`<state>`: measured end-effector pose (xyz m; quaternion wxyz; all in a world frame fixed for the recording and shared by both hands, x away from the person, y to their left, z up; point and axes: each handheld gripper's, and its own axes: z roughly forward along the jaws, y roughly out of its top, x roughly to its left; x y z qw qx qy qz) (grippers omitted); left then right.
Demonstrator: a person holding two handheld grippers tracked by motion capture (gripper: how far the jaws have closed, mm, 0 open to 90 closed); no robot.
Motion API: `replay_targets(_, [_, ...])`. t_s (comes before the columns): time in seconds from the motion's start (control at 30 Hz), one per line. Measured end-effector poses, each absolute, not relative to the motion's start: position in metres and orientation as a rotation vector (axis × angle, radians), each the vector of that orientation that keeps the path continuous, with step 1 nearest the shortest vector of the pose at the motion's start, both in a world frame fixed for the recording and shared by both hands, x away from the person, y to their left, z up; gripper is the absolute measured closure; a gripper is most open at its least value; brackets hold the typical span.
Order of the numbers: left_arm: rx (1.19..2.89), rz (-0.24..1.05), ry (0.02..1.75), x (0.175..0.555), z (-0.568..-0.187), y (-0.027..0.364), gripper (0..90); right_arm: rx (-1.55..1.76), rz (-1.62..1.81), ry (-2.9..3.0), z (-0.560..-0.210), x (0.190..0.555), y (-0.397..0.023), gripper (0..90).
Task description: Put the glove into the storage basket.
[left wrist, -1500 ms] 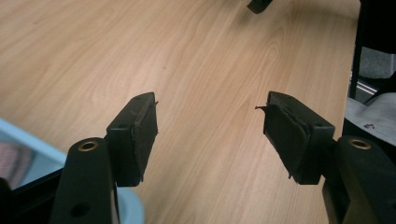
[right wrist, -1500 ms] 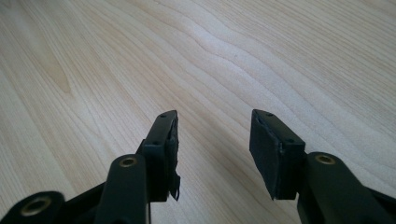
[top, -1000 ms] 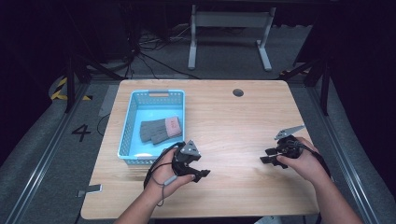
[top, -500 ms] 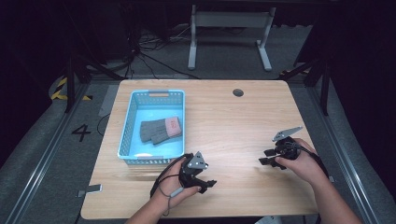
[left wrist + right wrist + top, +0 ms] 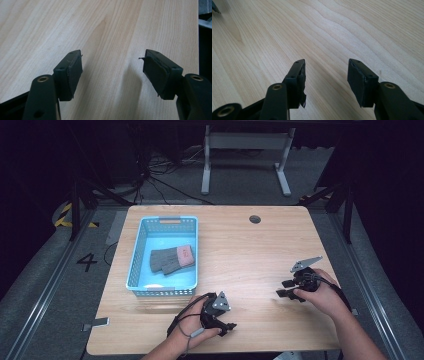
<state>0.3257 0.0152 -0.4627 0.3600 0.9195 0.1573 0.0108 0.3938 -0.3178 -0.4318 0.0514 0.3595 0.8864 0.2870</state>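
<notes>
My left gripper [image 5: 229, 324] rests low over the wooden table [image 5: 240, 250] near its front edge, just right of the blue basket's near corner. Its jaws stand open over bare wood, as the left gripper view [image 5: 112, 72] confirms. My right gripper [image 5: 281, 289] hovers at the right side of the table, pointing left. Its jaws have just been opening and now stand wide with nothing between them [image 5: 325, 80]. A folded grey cloth item [image 5: 166, 260] with a pink label [image 5: 186, 255] lies inside the blue basket [image 5: 135, 265].
A round cable hole [image 5: 255, 219] sits at the table's far middle. A metal stand [image 5: 245, 150] is on the floor beyond the table. Cables trail on the floor at the back left. Bare wood lies between the two grippers.
My left hand has drawn back toward the near edge and a little to the right, sinking closer to the tabletop. The right hand has stayed where it was.
</notes>
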Motion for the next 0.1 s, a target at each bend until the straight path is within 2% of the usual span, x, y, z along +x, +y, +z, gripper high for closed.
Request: replay_targets(0.1, [2.372, 0.020, 0.412, 0.3268, -0.4632, 0.0161, 32.1, 1.097, 0.874, 2.697, -0.4324, 0.3941, -0.3183, 49.9])
